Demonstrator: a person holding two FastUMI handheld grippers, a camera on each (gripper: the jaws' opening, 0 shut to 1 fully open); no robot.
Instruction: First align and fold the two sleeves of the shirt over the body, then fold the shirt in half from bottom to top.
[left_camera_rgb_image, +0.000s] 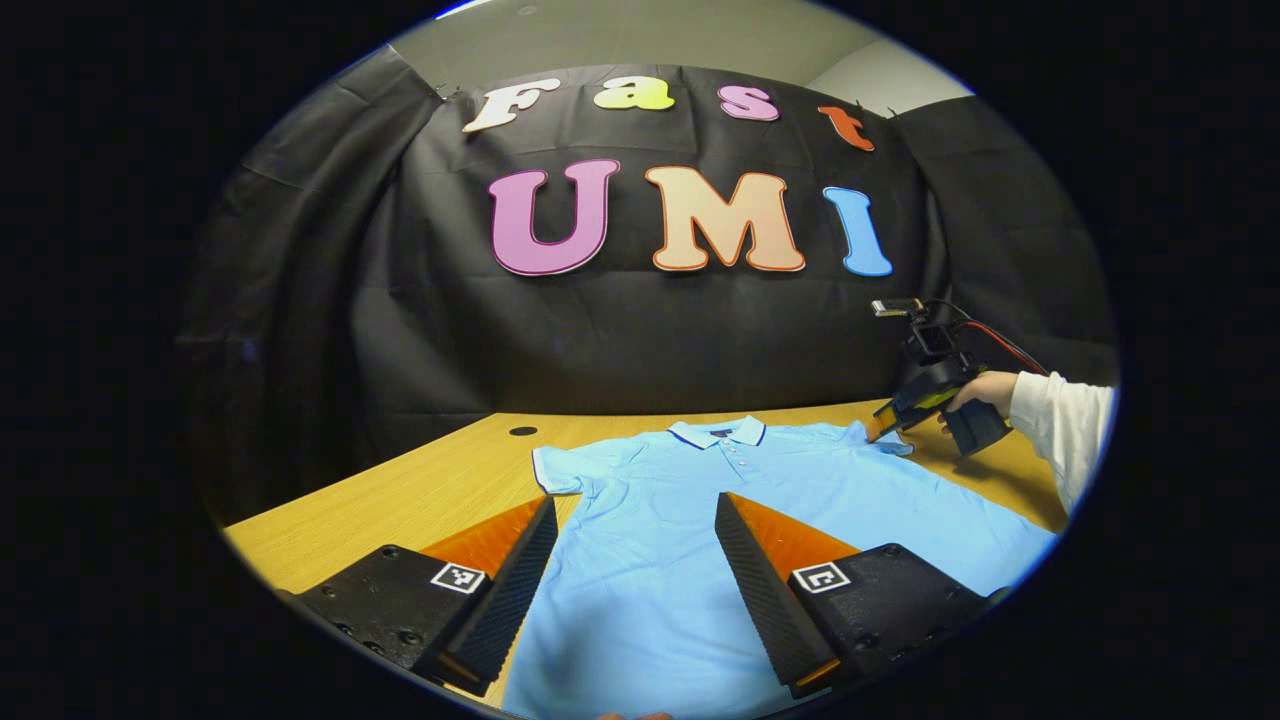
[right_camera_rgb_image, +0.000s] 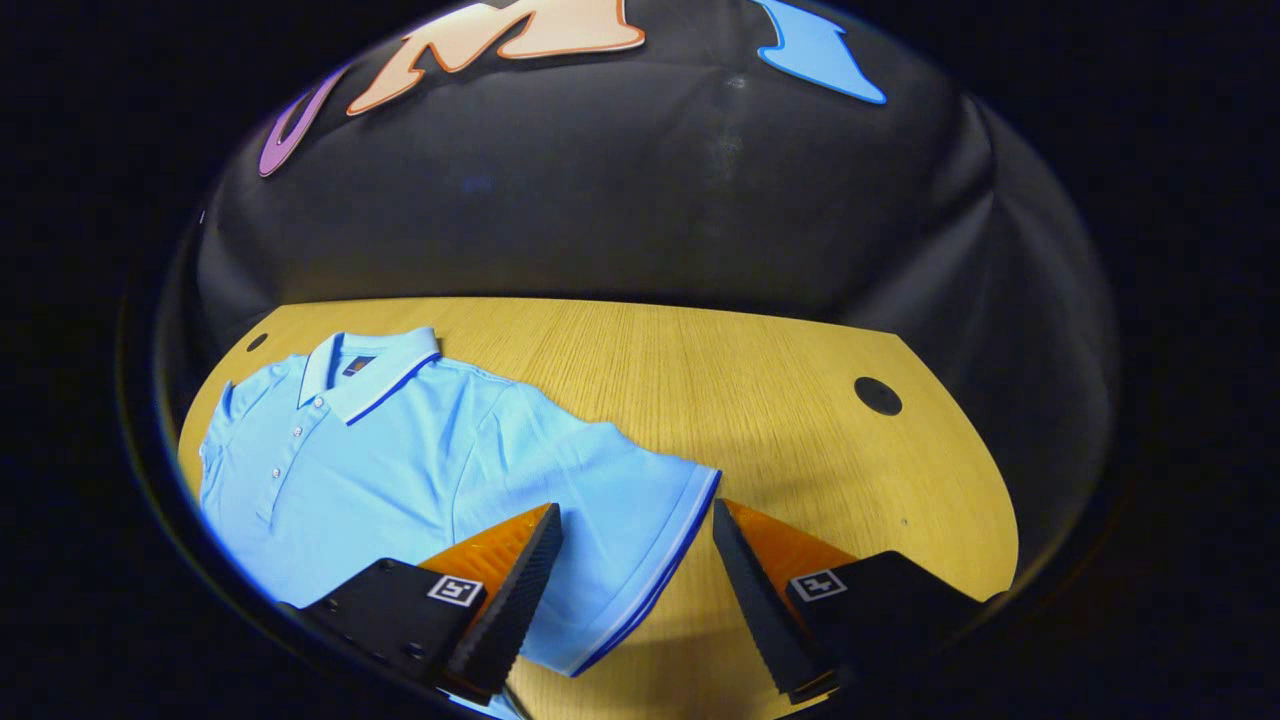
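Right tongs (right_camera_rgb_image: 635, 560) gape astride sleeve hem (right_camera_rgb_image: 650, 570) — shirt (right_camera_rgb_image: 400, 460) flat.

Both views face the wall, sharing the shirt (left_camera_rgb_image: 700, 520).

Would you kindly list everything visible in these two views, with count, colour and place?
Polo shirt: one, light blue with dark collar trim, spread flat on the table, sleeves unfolded.
Table: one, light wood, under the shirt.
Cable holes: two, dark, near the table's far corners.
Left tool: one, open, above the shirt's body.
Right tool: one, open, straddling the sleeve hem.
Hand: one, white sleeve, holding the right tool.
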